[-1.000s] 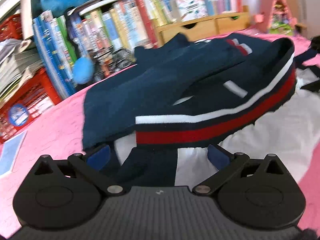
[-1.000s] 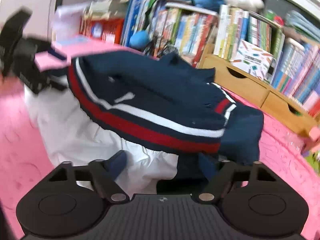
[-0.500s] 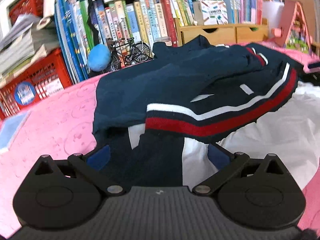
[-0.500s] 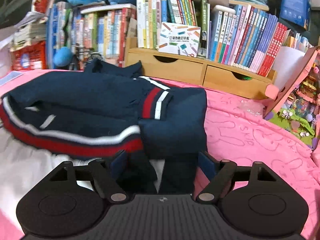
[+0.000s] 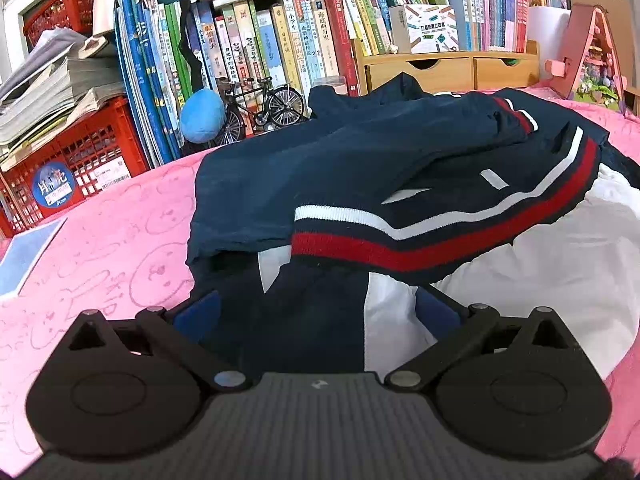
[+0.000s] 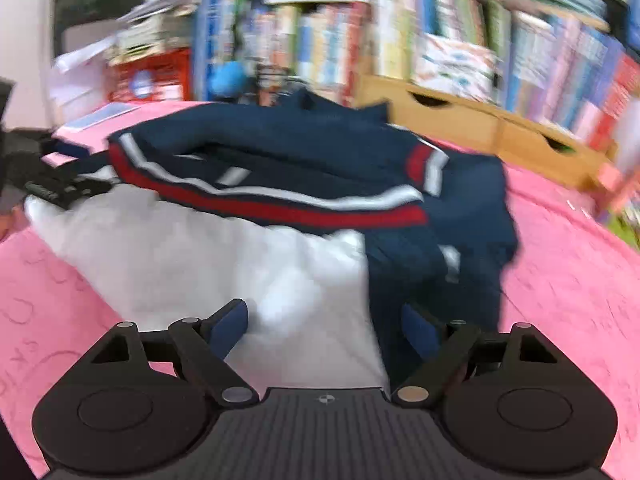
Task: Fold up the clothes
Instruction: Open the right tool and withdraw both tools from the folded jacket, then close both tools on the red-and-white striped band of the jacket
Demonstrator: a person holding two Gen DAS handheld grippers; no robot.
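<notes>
A navy jacket (image 5: pixel 360 160) with a red and white striped hem and white lining lies partly folded on the pink cloth (image 5: pixel 112 232). It also shows in the right wrist view (image 6: pixel 304 160), which is blurred. My left gripper (image 5: pixel 316 312) is open, with the jacket's near left edge lying between its blue pads. My right gripper (image 6: pixel 324 328) is open over the white lining (image 6: pixel 208 248) at the near edge. The left gripper also shows at the far left of the right wrist view (image 6: pixel 44 176).
Bookshelves full of books (image 5: pixel 280 40) stand behind the table. A red crate (image 5: pixel 80 152), a blue plush (image 5: pixel 202 116), a model bicycle (image 5: pixel 264 108), wooden drawers (image 5: pixel 448 72) and a pink toy house (image 5: pixel 596 52) line the far edge.
The right gripper has swung left, from the jacket's right side to the white lining, and its view is now blurred. The left gripper has barely moved.
</notes>
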